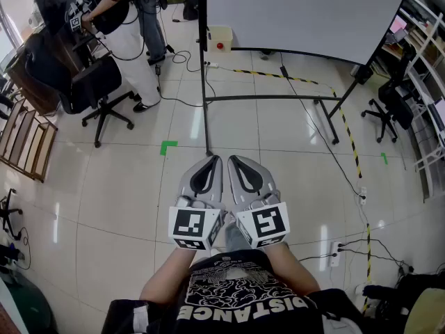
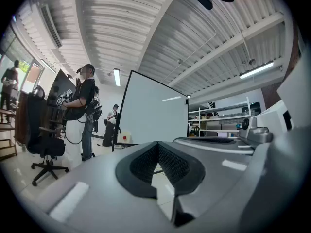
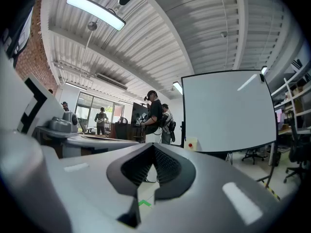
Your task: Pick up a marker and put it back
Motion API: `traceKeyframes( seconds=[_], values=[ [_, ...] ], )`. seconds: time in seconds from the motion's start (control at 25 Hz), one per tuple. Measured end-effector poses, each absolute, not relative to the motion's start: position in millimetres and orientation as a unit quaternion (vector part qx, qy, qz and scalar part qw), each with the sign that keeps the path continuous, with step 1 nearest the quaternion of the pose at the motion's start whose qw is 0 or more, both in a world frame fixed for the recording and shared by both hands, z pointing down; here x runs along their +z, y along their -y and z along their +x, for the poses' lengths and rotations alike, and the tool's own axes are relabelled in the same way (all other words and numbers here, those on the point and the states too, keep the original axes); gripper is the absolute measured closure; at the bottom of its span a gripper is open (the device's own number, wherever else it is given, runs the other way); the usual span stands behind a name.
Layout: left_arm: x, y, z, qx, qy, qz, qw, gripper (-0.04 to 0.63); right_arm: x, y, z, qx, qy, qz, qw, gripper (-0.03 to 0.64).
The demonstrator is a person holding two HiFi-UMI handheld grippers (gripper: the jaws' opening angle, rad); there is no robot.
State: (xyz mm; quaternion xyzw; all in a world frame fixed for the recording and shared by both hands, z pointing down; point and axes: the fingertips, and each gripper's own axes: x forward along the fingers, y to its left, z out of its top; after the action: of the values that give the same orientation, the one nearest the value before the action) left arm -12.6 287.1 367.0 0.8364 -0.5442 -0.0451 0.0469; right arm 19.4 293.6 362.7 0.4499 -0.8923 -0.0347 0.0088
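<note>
Both clenched, empty | left hand-held gripper [image 1: 214, 160], right hand-held gripper [image 1: 234, 160]: smooth grey shells, black ribbed pads [image 2: 172, 163] | glossy tiled floor [image 1: 111, 186] below

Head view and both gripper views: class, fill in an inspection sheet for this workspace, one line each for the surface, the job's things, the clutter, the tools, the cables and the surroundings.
Surface: tiled floor with a green tape mark; no table in view.
Job's things: nothing seen.
Clutter: a box with a red button at the foot of the whiteboard.
Tools: left tool and right tool are side by side at waist level, both shut with nothing between the jaws.
Cables: black cables loop on the floor by the board stand; power strip at the right.
Surroundings: person at a desk, office chair, shelves.
</note>
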Motion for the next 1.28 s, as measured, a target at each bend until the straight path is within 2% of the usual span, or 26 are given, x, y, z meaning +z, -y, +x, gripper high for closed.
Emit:
traceKeyframes(
  seconds=[0.64, 1.28],
  values=[
    [367, -156, -18, -0.038, 0.558, 0.828, 0.038, 0.589, 362, -160, 12, -0.031, 0.898, 0.438, 0.005, 0.617],
    [368, -18, 16, -0.023, 0.577, 0.815, 0.043, 0.589, 360, -24, 39, -0.021, 0.913, 0.407, 0.003, 0.617]
  ],
)
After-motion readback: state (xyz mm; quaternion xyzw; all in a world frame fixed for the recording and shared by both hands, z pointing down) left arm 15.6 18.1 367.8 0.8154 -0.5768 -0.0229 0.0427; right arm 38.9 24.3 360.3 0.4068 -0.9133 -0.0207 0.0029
